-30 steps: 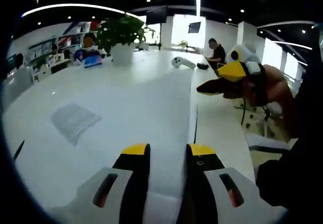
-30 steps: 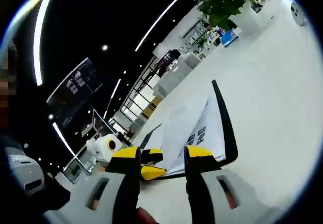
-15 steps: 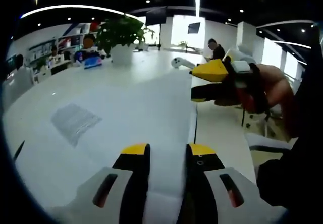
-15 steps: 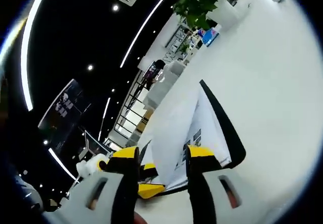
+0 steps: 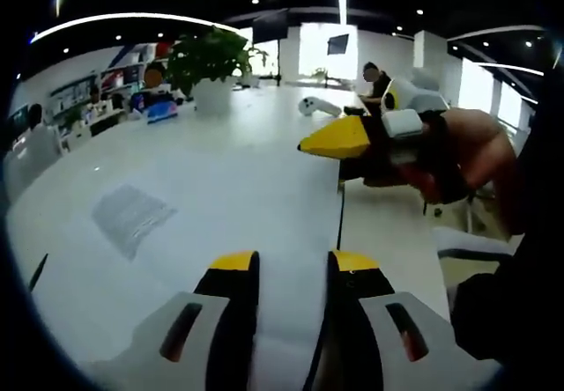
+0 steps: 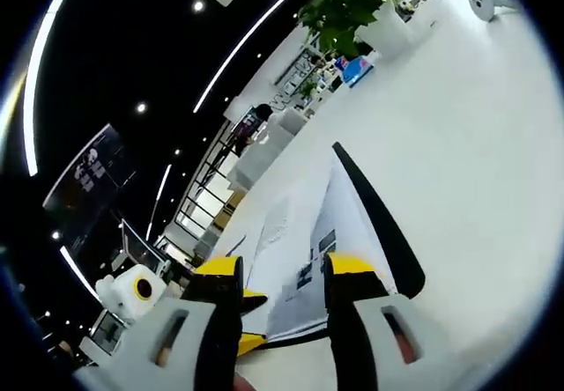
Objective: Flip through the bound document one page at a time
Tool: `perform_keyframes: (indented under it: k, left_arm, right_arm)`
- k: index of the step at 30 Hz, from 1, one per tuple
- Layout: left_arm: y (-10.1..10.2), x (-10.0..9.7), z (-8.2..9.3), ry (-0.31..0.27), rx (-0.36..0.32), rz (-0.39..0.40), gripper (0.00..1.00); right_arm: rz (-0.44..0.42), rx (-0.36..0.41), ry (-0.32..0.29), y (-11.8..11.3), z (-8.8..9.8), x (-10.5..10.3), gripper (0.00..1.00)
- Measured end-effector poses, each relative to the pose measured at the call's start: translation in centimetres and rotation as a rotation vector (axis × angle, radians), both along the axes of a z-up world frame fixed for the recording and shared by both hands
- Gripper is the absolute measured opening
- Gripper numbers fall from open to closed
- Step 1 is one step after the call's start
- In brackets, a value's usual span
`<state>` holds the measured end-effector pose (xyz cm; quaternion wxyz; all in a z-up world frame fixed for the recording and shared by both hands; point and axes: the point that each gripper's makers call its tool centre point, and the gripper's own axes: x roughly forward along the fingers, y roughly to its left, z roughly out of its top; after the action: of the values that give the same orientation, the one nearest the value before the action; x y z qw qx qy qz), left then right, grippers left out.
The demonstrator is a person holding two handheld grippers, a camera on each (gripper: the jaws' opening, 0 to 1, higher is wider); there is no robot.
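Right gripper view: right gripper (image 6: pixel 282 269) jaws apart, bound document (image 6: pixel 339 232) page between them

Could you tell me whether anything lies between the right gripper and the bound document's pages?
Nothing visible does. In the right gripper view, the right gripper has a lifted page of the bound document between its fingers. The potted plant stands far across the white table.

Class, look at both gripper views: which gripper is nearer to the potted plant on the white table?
Neither clearly. Both the left gripper and right gripper sit at the bound document, with the potted plant far across the table from each.
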<state>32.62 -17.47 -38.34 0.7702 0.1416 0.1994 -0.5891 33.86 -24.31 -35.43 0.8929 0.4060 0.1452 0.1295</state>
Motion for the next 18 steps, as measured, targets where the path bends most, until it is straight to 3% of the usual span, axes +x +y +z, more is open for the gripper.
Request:
perform_keyframes:
  k: [18]
  left_arm:
    - [0.01,0.09,-0.05,-0.006,-0.022,-0.011,0.34]
  right_arm:
    - [-0.039,-0.068,0.015,-0.87,-0.95,0.04,0.22]
